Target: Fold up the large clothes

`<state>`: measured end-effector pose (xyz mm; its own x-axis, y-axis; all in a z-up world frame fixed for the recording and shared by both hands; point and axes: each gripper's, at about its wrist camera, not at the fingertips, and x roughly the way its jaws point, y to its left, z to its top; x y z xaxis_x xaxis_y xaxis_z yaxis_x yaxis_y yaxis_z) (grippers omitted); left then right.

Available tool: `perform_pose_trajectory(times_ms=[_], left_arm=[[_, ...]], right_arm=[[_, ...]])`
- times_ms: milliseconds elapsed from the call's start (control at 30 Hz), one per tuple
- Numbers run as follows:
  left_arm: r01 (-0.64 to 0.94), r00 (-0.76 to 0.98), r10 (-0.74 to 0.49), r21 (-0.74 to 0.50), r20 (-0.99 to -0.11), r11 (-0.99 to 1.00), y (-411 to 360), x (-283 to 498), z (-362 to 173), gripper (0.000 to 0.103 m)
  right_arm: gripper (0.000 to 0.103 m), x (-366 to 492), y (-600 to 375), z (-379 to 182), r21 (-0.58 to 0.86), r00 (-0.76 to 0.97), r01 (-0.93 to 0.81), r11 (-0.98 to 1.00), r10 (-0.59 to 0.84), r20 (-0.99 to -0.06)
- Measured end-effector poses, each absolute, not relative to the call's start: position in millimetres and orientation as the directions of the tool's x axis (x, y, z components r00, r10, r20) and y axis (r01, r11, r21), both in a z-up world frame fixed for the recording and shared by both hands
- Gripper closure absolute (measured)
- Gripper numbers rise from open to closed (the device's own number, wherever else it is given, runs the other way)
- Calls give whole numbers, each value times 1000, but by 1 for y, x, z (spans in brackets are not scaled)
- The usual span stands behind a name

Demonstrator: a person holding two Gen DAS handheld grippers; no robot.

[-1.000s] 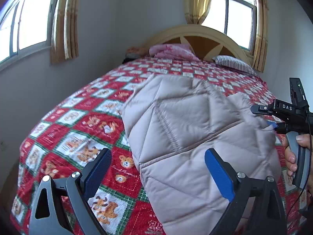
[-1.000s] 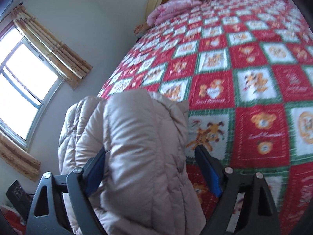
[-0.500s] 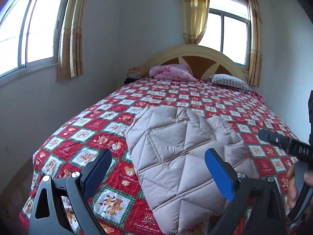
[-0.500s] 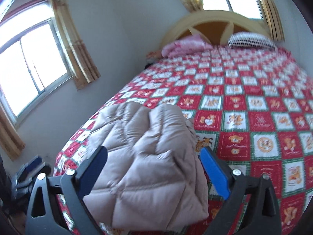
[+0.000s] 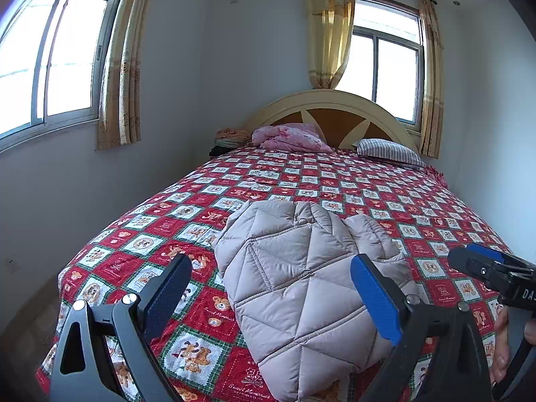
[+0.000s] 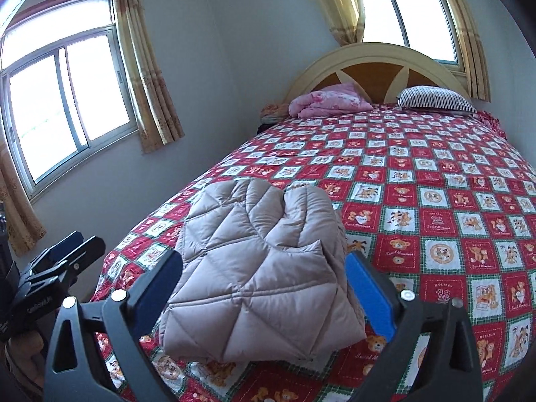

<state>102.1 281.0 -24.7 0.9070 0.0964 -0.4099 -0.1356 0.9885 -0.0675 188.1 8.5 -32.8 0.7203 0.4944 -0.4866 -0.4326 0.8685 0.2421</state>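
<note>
A beige quilted puffer jacket (image 5: 301, 281) lies folded into a compact bundle on the near end of the bed; it also shows in the right wrist view (image 6: 264, 268). My left gripper (image 5: 271, 294) is open and empty, held back above the jacket's near edge. My right gripper (image 6: 264, 288) is open and empty too, pulled back from the jacket. The right gripper shows at the right edge of the left wrist view (image 5: 495, 271). The left gripper shows at the left edge of the right wrist view (image 6: 57, 268).
The bed has a red, white and green bear-patterned bedspread (image 5: 335, 181). A pink blanket (image 5: 288, 137) and a striped pillow (image 5: 388, 150) lie by the wooden headboard (image 5: 331, 114). Curtained windows (image 5: 395, 67) are behind and to the left. A wall runs along the bed's left side.
Both grippers have let go of the jacket and pulled back and up from it. The jacket now lies folded on the bed, farther from both cameras.
</note>
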Motion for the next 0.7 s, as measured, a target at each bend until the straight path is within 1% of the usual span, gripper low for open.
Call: perform_pose_trajectory(times_ms=[367,700], left_arm=[[-140,908,107,-53,-406,989,279,101,-25,7],[-139,905,108,-46,-410,989,279,103,-26,7]], right_arm=[[1,171,11,-29,217,731,-452,865,499,-466],[0,169,5,-27,235,735,-442,866,500,-458]])
